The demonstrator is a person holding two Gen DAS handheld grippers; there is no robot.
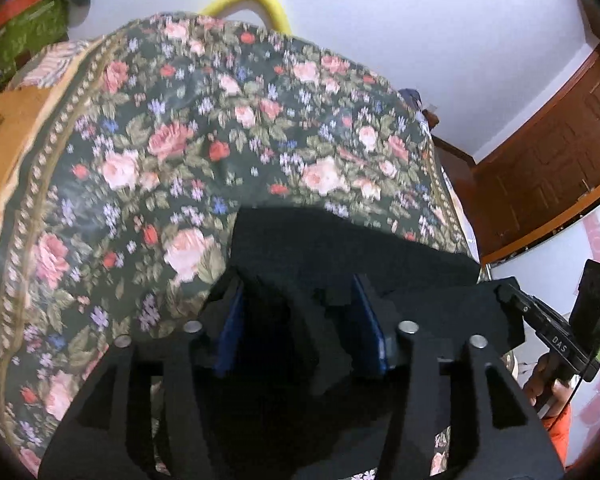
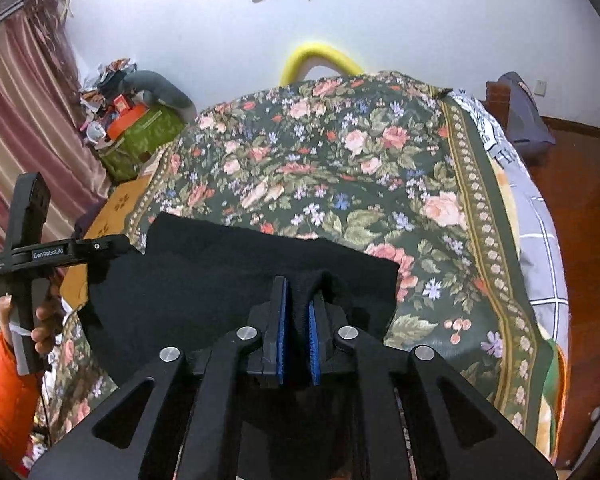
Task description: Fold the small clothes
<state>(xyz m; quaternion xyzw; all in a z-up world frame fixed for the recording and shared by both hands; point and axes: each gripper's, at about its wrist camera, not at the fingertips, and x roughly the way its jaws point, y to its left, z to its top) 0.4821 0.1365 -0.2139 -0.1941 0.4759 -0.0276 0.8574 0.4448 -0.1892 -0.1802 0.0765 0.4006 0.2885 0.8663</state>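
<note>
Two grippers, left gripper (image 1: 296, 320) and right gripper (image 2: 297, 312), pinch one black garment (image 2: 220, 276).

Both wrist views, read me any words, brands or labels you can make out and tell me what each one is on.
"DAS": on the right gripper's handle, seen from the left wrist view.
"GenRobot.AI": on the left gripper's handle, seen from the right wrist view.
Small print beside "GenRobot.AI": too small to read.
Cardboard box carries paw prints only, no words.

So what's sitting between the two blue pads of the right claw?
A pinched fold of the black garment fills the gap between the right claw's pads, seen in the right wrist view.
</note>
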